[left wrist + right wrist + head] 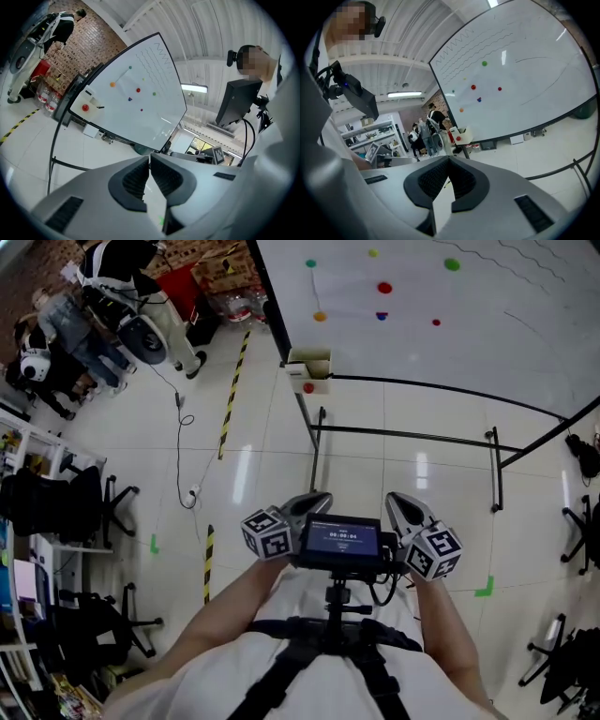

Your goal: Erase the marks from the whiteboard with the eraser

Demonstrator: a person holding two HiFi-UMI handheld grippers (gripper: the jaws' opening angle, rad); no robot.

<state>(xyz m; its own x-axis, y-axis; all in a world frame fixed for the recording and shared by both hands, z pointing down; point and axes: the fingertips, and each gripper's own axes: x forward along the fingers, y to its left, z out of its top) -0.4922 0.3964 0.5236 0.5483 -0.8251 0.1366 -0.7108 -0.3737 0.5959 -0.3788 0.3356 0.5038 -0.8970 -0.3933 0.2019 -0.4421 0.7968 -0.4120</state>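
Ahead, the whiteboard (pixel 441 315) stands upright, long side level.

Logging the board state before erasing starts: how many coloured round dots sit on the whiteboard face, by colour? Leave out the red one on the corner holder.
Green round dots: 2
Yellow-green round dot: 1
Red round dots: 2
Orange round dot: 1
Blue round dot: 1
Total on the white whiteboard: 7

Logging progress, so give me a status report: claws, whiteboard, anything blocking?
Left claw shut, empty. Right claw shut, empty. Whiteboard ahead, out of reach, wavy lines unerased; eraser not spotted. Nothing blocking the floor between.
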